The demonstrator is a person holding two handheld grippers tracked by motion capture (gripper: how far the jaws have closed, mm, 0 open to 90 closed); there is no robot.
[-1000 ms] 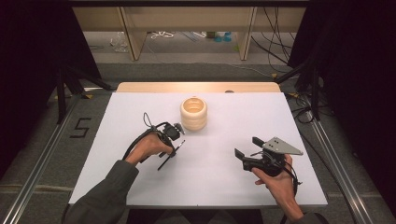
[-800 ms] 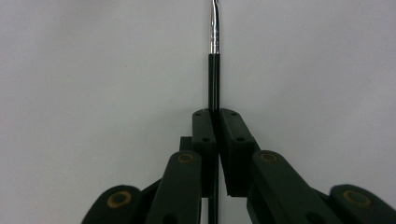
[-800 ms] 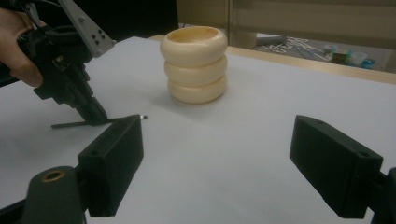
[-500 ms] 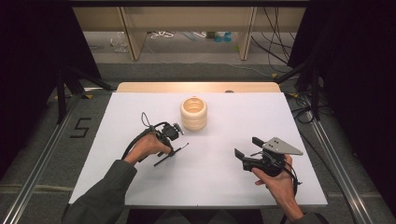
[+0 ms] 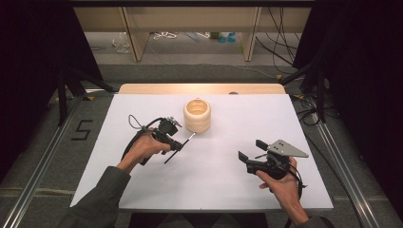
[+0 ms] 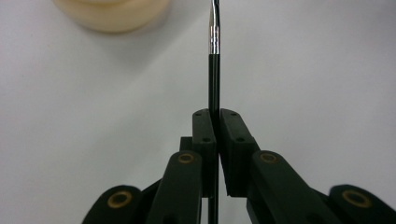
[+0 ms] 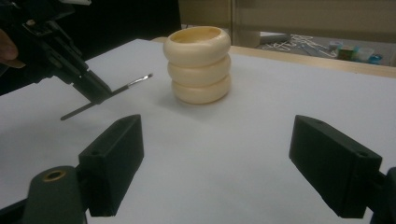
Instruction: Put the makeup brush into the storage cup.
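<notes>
A thin brush (image 5: 187, 139) with a black handle and a metal ferrule (image 6: 214, 60) is clamped between the jaws of my left gripper (image 5: 177, 144), which is shut on its handle. The brush hangs just above the white table, and its tip points at a cream ribbed cup (image 5: 197, 115) close ahead. The cup's base (image 6: 112, 14) lies up and to the left of the brush in the left gripper view. My right gripper (image 5: 251, 150) hovers low at the front right with its jaws wide apart and nothing between them (image 7: 219, 135). It faces the cup (image 7: 200, 65) and the held brush (image 7: 126, 86).
A white sheet (image 5: 214, 190) covers the table, with a wooden strip (image 5: 199, 88) along its far edge. Metal rails run along both sides of the table. Shelving and loose cables stand on the floor beyond the far edge.
My left gripper has risen a little with the brush in it, and the brush tip is now nearer the cup. The right gripper has stayed where it was.
</notes>
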